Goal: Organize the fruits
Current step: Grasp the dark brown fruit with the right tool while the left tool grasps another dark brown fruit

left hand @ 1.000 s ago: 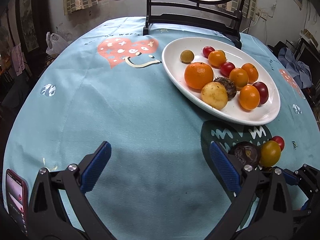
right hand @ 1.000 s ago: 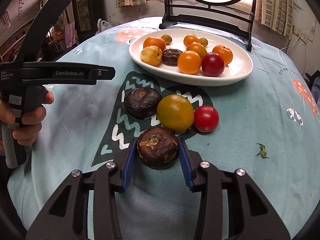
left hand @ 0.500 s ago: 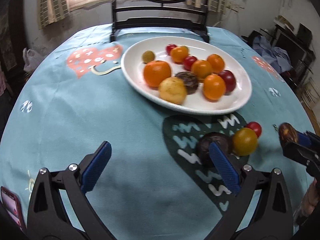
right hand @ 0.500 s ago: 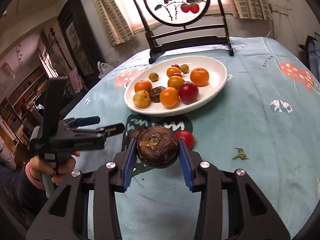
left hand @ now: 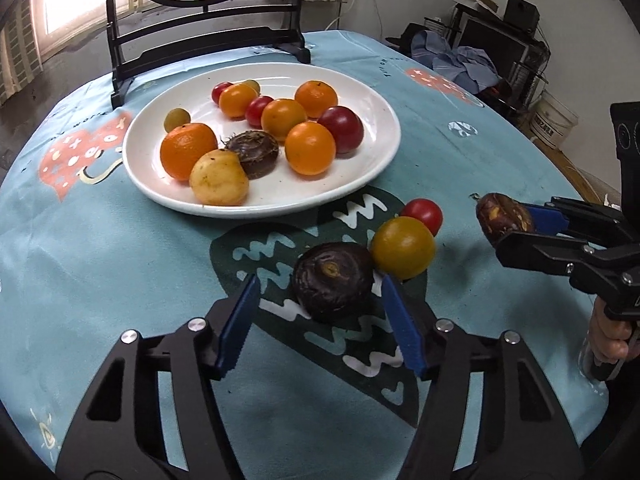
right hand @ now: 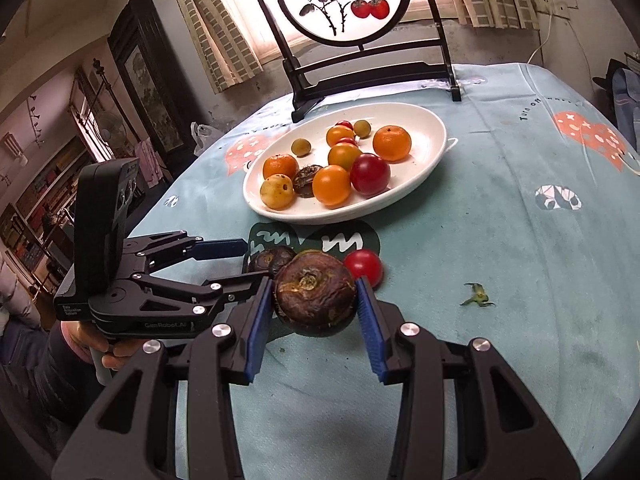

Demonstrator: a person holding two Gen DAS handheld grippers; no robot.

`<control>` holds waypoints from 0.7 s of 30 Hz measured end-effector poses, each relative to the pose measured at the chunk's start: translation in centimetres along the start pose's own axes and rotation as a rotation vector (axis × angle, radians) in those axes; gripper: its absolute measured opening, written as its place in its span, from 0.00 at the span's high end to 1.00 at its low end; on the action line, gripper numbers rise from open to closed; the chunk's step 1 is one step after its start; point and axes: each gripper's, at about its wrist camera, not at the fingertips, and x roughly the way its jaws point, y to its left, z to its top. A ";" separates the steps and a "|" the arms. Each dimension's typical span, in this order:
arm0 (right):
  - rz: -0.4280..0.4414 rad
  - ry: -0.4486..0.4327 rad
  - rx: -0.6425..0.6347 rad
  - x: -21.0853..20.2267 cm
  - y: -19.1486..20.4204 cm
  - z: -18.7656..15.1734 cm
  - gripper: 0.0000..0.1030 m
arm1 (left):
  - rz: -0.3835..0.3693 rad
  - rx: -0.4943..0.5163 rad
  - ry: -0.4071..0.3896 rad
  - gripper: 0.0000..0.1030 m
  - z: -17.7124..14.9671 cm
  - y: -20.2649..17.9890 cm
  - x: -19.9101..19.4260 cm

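A white oval plate [left hand: 372,160] holds several oranges, tomatoes and one dark brown fruit. On the cloth in front of it lie a dark brown fruit [left hand: 332,281], a yellow-orange fruit [left hand: 403,246] and a red tomato [left hand: 422,212]. My left gripper [left hand: 320,320] is open, its pads either side of the dark fruit on the cloth, not touching it. My right gripper [right hand: 310,310] is shut on another dark brown fruit [right hand: 314,292] and holds it above the cloth; it also shows in the left wrist view [left hand: 504,218]. The plate also shows in the right wrist view [right hand: 420,176].
A black wooden stand with a round painted screen [right hand: 360,60] stands behind the plate. A small green stem scrap [right hand: 476,299] lies on the cloth to the right. The left gripper's body [right hand: 132,280] sits left of my held fruit. Clutter lies beyond the table's right edge [left hand: 500,64].
My left gripper has moved right and forward until its pads flank the dark fruit on the cloth. My right gripper has lifted its dark fruit off the cloth and drawn back to the right.
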 end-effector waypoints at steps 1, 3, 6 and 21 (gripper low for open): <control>0.001 -0.001 0.000 0.0 0.0 0.0 0.59 | -0.003 0.011 0.005 0.40 0.0 -0.1 0.1; 0.003 -0.002 0.000 -0.1 0.0 0.0 0.59 | -0.003 0.024 0.017 0.40 0.1 -0.1 0.6; 0.001 0.001 -0.002 -0.1 0.0 -0.1 0.59 | -0.006 0.038 0.040 0.40 0.3 -0.1 1.5; -0.026 -0.002 -0.020 0.0 0.2 -0.1 0.59 | 0.061 0.094 0.029 0.54 0.4 -1.4 2.1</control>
